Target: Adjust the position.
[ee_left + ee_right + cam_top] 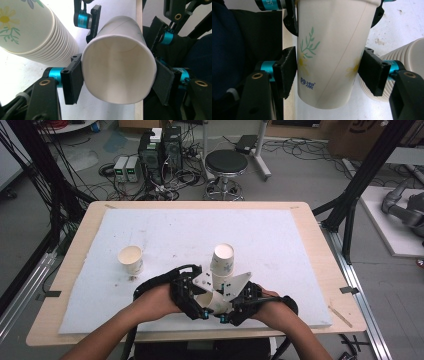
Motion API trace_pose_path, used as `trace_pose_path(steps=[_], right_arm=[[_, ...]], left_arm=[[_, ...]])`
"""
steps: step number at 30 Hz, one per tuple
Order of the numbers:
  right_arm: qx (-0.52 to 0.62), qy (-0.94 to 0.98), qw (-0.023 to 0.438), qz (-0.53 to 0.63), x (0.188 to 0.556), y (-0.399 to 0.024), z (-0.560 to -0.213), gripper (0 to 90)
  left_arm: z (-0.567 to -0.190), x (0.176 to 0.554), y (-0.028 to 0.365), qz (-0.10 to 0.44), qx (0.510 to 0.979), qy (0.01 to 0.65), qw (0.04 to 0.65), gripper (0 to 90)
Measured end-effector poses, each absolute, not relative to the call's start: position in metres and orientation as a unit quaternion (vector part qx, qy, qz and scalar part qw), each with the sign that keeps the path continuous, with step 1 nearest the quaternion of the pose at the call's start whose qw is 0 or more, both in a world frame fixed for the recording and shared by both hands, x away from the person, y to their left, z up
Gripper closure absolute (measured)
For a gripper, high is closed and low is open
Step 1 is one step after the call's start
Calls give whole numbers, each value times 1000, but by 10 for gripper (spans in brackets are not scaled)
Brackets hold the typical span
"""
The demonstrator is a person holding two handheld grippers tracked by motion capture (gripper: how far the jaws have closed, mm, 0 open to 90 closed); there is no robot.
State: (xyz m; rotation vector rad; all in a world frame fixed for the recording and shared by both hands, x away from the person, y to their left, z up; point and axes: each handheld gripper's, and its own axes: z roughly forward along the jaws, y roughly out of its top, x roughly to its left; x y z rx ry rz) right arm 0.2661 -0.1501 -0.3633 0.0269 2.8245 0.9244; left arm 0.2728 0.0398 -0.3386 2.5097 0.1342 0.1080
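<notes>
Looking down from the high view, you hold one paper cup (214, 301) on its side between your left gripper (196, 304) and right gripper (231, 309), near the surface's (280, 235) front edge; a cup stack (221, 262) stands just behind, a single cup (131, 259) well left. In the left gripper view, your jaws press the cup (117, 75) near its rim. In the right gripper view, your jaws are partly closed on the cup's printed wall (332, 55).

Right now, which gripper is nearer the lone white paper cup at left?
Left. The left gripper sits right of the lone cup; the right gripper is farther right, beyond the held cup.
</notes>
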Motion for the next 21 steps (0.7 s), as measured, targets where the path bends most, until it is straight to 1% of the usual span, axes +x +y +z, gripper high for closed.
trace_pose_path(steps=[6, 17, 20, 21], right_arm=[[19, 948, 76, 307, 267, -150, -366, 379], [31, 949, 68, 308, 267, -152, -368, 403], [32, 948, 68, 309, 267, -153, -369, 403], [34, 947, 66, 313, 268, -154, -369, 403]], left_arm=[[-341, 271, 38, 45, 948, 54, 311, 331], [-343, 270, 36, 49, 946, 56, 315, 332], [-343, 270, 36, 50, 945, 57, 317, 326], [-344, 270, 37, 51, 943, 57, 324, 311]])
